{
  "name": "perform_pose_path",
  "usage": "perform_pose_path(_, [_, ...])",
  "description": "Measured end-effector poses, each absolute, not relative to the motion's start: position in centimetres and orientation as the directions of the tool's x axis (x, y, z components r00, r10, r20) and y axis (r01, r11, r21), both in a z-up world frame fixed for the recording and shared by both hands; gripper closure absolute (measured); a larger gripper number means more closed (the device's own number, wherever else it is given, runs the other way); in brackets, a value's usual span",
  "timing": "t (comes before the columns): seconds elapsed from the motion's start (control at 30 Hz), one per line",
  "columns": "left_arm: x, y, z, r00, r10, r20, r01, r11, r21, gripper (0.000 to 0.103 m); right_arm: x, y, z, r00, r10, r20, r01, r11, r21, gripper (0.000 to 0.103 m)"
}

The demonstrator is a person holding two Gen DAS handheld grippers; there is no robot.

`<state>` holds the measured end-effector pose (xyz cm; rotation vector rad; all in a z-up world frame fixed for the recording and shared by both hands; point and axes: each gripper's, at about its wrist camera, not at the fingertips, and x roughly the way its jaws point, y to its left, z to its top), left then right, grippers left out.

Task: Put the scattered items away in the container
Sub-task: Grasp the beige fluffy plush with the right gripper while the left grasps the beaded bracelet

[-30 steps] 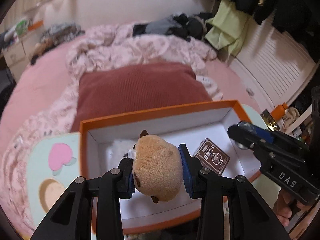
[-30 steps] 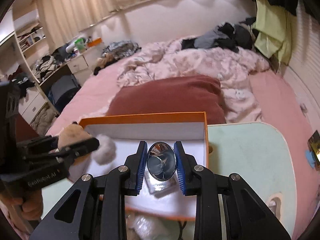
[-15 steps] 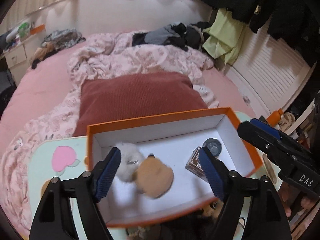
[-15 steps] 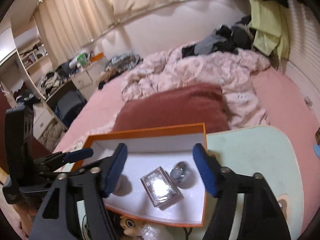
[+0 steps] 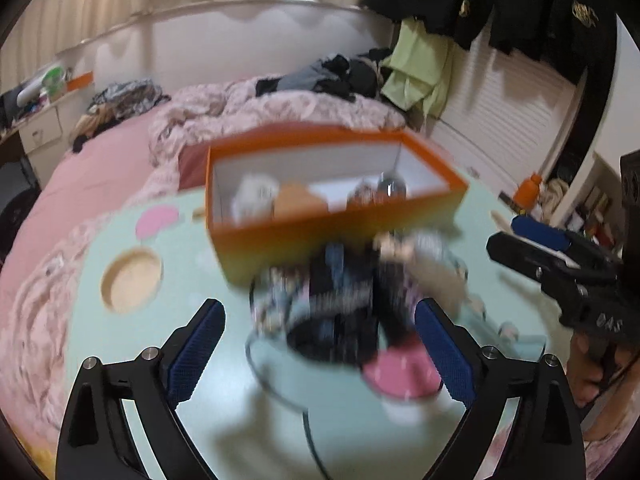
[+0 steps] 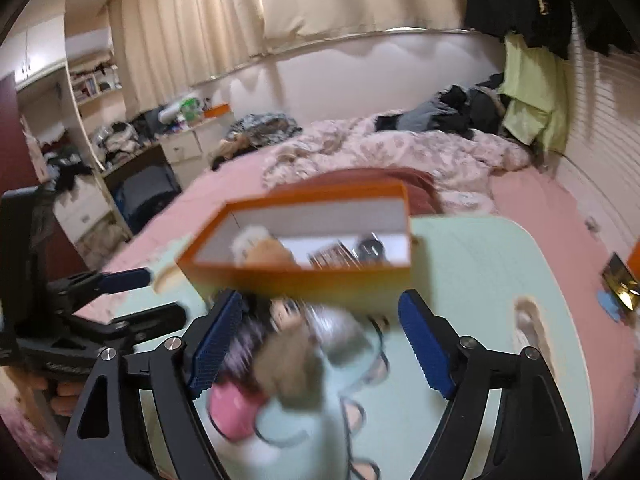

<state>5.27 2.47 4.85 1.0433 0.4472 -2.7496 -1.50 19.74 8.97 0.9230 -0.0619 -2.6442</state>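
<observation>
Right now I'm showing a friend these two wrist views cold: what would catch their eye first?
The bright orange cardboard box with white inside, standing on the pale mint-green tabletop, already holding a tan plush toy and a white fluffy ball. Next, the blurred heap of dark and pink odds and ends on the tabletop just in front of it, framed by the wide-open blue-padded fingers of the left gripper.

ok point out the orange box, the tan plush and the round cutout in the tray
orange box [image 5: 336, 236], left wrist view, near outer wall
tan plush [image 5: 298, 200], left wrist view, its rounded top
round cutout [image 5: 131, 280], left wrist view, its middle
</observation>
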Motion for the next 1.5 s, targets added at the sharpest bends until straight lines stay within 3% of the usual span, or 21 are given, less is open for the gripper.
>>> perform_pose_path(0.27, [6.2, 3.2, 1.1, -0.704, -0.05, -0.709, 0.317, -0.915, -0.25, 0.007, 1.4, 19.5, 4.9, -0.715, -0.223, -0.663, 0.231, -0.97, 0.077, 0.023])
perform_pose_path(0.47, [5.6, 4.6, 0.1, -0.677, -0.093, -0.73, 0.293, -0.944, -0.151, 0.001, 1.4, 18.2, 2.9, -0.692, -0.162, -0.703, 0.243, -0.97, -0.016, 0.023])
perform_pose_path(0.67, [5.7, 4.7, -0.1, -0.68, -0.092, -0.727, 0.291, -0.944, -0.152, 0.001, 1.0, 17.5, 1.9, -0.693, -0.133, -0.709, 0.255, -0.964, -0.069, 0.011])
perform_pose_path(0.97, [5.8, 4.7, -0.2, -0.68, -0.087, -0.728, 0.28, -0.948, -0.149, 0.001, 1.1, 18.0, 1.7, -0.7, -0.151, -0.698, 0.256, -0.965, -0.049, 0.008])
perform_pose_path(1.23, [6.0, 4.4, -0.3, -0.681, -0.078, -0.728, 0.271, -0.951, -0.151, 0.001, 0.8, 18.1, 3.5, -0.693, -0.269, -0.669, 0.308, -0.949, 0.062, 0.009])
perform_pose_path(1.33, [6.0, 4.3, -0.3, -0.681, -0.077, -0.728, 0.268, -0.952, -0.15, 0.001, 0.1, 17.4, 4.3, -0.694, -0.293, -0.658, 0.329, -0.942, 0.073, 0.022])
perform_pose_path(1.4, [6.0, 4.3, -0.3, -0.681, -0.075, -0.728, 0.265, -0.953, -0.15, 0.001, -0.9, 16.9, 4.4, -0.676, -0.3, -0.673, 0.331, -0.94, 0.087, 0.04])
perform_pose_path(1.5, [6.0, 4.3, -0.3, -0.681, -0.072, -0.728, 0.26, -0.954, -0.148, 0.001, -2.1, 16.4, 4.0, -0.655, -0.294, -0.696, 0.322, -0.942, 0.095, 0.047])
